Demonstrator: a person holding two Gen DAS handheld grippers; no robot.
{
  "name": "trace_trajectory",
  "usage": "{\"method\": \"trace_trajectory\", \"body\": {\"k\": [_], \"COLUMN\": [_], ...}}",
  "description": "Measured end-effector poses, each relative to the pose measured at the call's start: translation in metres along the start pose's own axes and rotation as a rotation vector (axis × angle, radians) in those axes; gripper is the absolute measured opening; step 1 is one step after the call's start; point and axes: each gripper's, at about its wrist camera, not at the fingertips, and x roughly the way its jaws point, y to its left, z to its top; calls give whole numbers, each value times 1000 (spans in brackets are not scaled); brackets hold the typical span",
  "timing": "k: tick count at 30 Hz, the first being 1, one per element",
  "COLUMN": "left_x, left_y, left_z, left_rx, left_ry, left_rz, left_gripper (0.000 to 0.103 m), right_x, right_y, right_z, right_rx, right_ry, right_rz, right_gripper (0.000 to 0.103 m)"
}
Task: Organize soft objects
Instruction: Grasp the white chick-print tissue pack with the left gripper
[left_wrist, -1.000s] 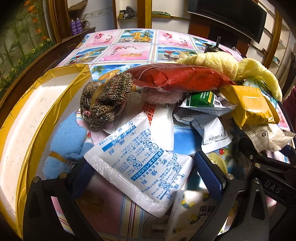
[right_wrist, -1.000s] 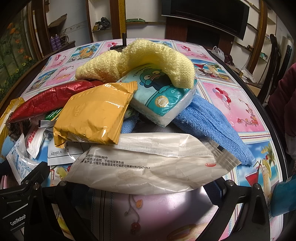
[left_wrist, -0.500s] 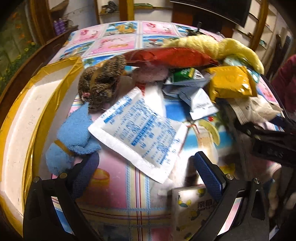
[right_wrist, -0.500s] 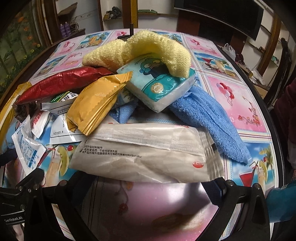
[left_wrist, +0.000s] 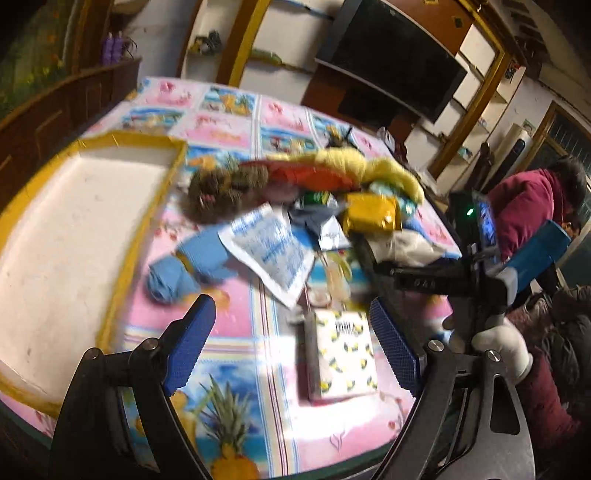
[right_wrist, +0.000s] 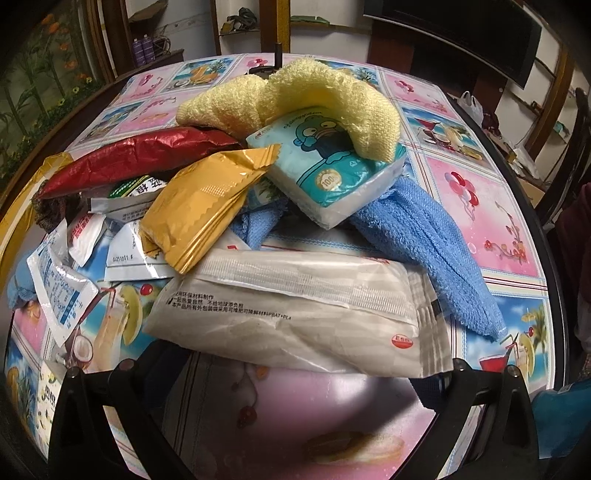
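A pile of soft things lies on the patterned tablecloth (left_wrist: 236, 321). In the left wrist view I see a blue cloth (left_wrist: 184, 269), a knitted brown item (left_wrist: 221, 188), a white printed pouch (left_wrist: 269, 254), a yellow towel (left_wrist: 354, 166) and a tissue pack with yellow prints (left_wrist: 343, 354). My left gripper (left_wrist: 291, 347) is open and empty, raised above the table's near edge. My right gripper (right_wrist: 295, 373) is open, low at the near side of a white wrapped pack (right_wrist: 295, 314); its fingertips are hidden under the pack. Behind lie a gold packet (right_wrist: 199, 206), a red packet (right_wrist: 136, 155), a teal tissue pack (right_wrist: 332, 173), a yellow towel (right_wrist: 295, 99) and a blue towel (right_wrist: 424, 240).
A white tray with a yellow rim (left_wrist: 66, 240) stands at the table's left. The right gripper's body (left_wrist: 461, 277) shows at the right of the left wrist view. A person in a red jacket (left_wrist: 528, 206) sits beyond the table's right edge.
My left gripper has pulled back and risen, so the pile looks farther off and the tray is in full view. My right gripper has stayed low by the white pack.
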Motion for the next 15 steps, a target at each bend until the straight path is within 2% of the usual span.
{"method": "trace_trajectory", "body": {"k": [6, 11, 13, 15], "left_x": [19, 29, 30, 34], "left_y": [-26, -38, -41, -43], "left_z": [-12, -15, -14, -14], "left_rx": [110, 159, 174, 197], "left_ry": [39, 45, 40, 53], "left_rz": [-1, 19, 38, 50], "left_gripper": [86, 86, 86, 86], "right_x": [-48, -95, -98, -92], "right_y": [-14, -21, -19, -12], "right_z": [-27, -43, -37, -25], "right_rx": [10, 32, 14, -12], "right_ry": [-110, -325, -342, -311], "right_rz": [47, 49, 63, 46], "right_gripper": [101, 103, 103, 102]}}
